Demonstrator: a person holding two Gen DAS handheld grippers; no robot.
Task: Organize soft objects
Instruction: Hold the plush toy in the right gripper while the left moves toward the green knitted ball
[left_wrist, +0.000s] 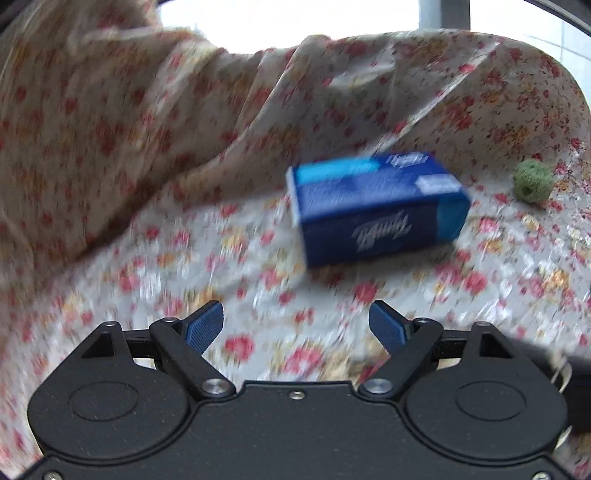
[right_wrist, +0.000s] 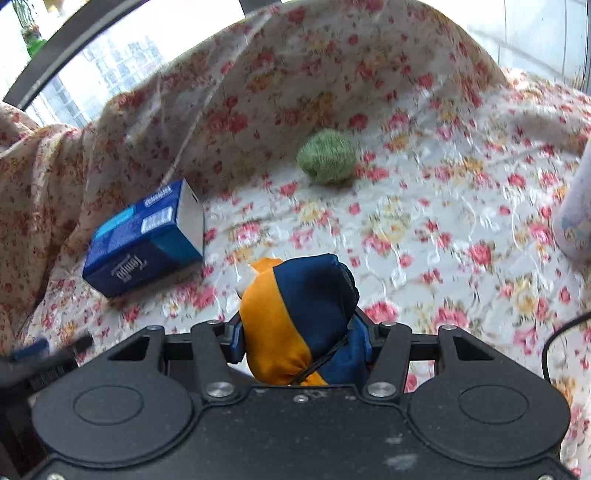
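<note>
Pinching a soft orange-and-navy pouch (right_wrist: 301, 317), the right gripper (right_wrist: 301, 341) has its 2 blue pads pressed into the bundle's sides, and the pouch bulges up and forward out of the jaws, orange half on the left, navy half on the right, with a thin dark cord trailing from its lower end. The left gripper (left_wrist: 296, 325) has its jaws spread wide, with only the floral cloth (left_wrist: 258, 258) showing between its 2 blue pads (left_wrist: 205, 326).

Taking the blue tissue box (right_wrist: 146, 240) as the landmark: in the right wrist view the held pouch sits just right of the box and nearer the camera, apart from it. The box lies on its side on the floral cloth (right_wrist: 424, 229), with its far edge against the place where the cloth rises into a draped, folded backrest. A green knitted ball (right_wrist: 327, 157) rests on the cloth beyond the box and to its right, well apart from it. Far right of the box, at the frame's edge, part of a pale rounded object (right_wrist: 576, 214) shows.

In the left wrist view the blue tissue box (left_wrist: 376, 206) is blurred and lies ahead of the open jaws, slightly right; the green knitted ball (left_wrist: 533, 181) sits to the box's right, apart from it.
</note>
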